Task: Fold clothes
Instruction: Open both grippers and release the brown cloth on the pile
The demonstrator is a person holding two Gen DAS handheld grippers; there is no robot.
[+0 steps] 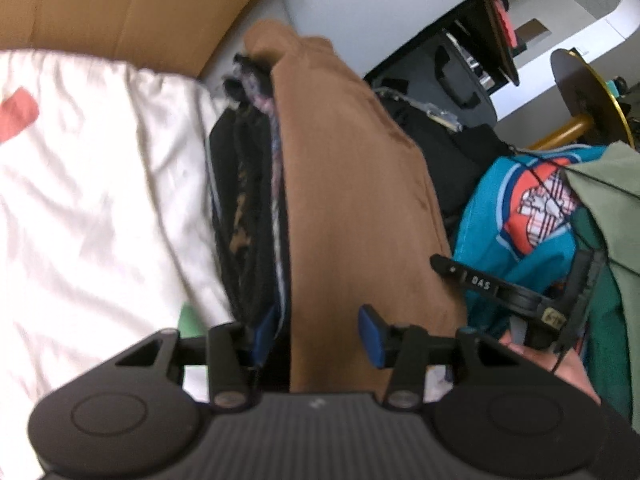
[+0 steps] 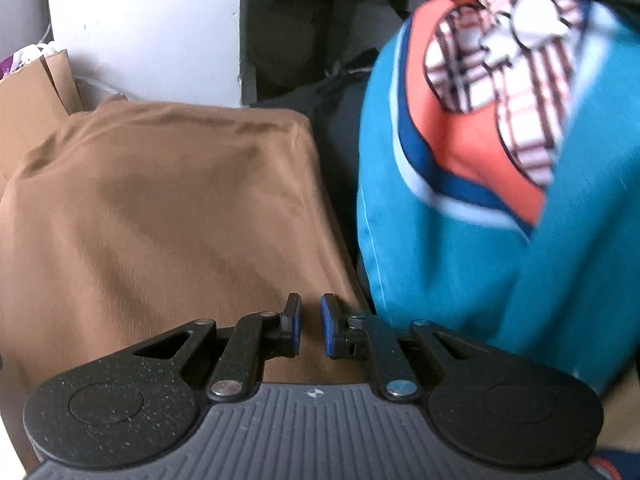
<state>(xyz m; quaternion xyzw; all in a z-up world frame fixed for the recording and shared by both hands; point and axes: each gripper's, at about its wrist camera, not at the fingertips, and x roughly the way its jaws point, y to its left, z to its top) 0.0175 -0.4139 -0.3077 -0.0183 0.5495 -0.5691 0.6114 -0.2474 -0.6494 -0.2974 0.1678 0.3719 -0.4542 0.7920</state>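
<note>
Brown garment (image 2: 168, 208) lies folded atop a stack (image 1: 248, 208); left gripper (image 1: 316, 332) spread astride its edge, right gripper (image 2: 310, 326) nearly closed, pinching nothing (either placing or lifting)

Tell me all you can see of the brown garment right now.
The brown garment is plain tan cloth, soft and matte, folded into a flat slab with light creases. It tops a stack of folded dark clothes beside a white sheet. The left gripper straddles its near edge, jaws wide open. The right gripper sits over its near right corner, jaws narrowly apart, gripping nothing. A teal printed garment hangs close on its right.
</note>
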